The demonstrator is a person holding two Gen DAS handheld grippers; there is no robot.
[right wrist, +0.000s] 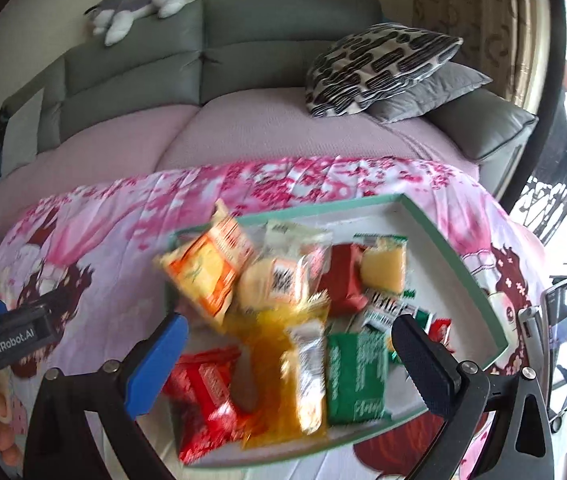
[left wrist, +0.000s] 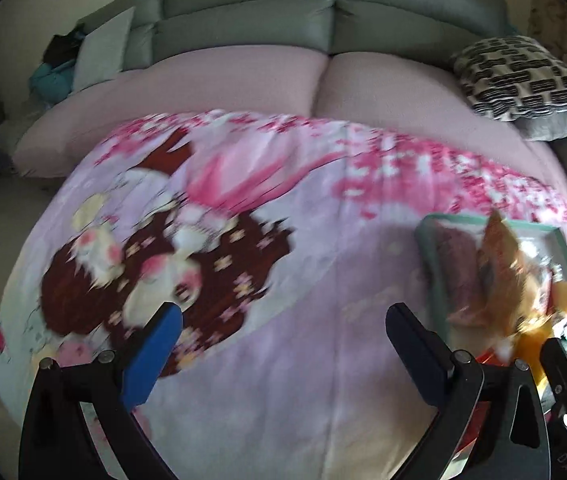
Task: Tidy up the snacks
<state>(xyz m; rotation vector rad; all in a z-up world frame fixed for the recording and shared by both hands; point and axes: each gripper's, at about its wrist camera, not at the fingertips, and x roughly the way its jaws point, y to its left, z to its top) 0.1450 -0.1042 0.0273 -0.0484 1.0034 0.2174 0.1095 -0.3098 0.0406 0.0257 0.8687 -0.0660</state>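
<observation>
A white tray with a green rim (right wrist: pixel 439 240) lies on a pink cartoon blanket (right wrist: pixel 95 240) and holds several snack packets. Among them are an orange-and-yellow packet (right wrist: pixel 207 272), a red packet (right wrist: pixel 207 392), a yellow packet (right wrist: pixel 271 364) and a green packet (right wrist: pixel 357 376). My right gripper (right wrist: pixel 291 356) hovers open above the near packets with nothing between its fingers. My left gripper (left wrist: pixel 283 344) is open over bare blanket (left wrist: pixel 283 280), left of the tray (left wrist: pixel 423 248). A blurred orange packet (left wrist: pixel 499 264) shows over the tray. The left gripper's body (right wrist: pixel 11 336) appears at the left edge.
A grey-green sofa (right wrist: pixel 243 44) with a lilac seat cover (right wrist: pixel 243 128) stands behind the blanket. A black-and-white patterned cushion (right wrist: pixel 375 64) lies on a grey cushion (right wrist: pixel 431 92) at the right. A plush husky (right wrist: pixel 139 4) sits on the sofa back.
</observation>
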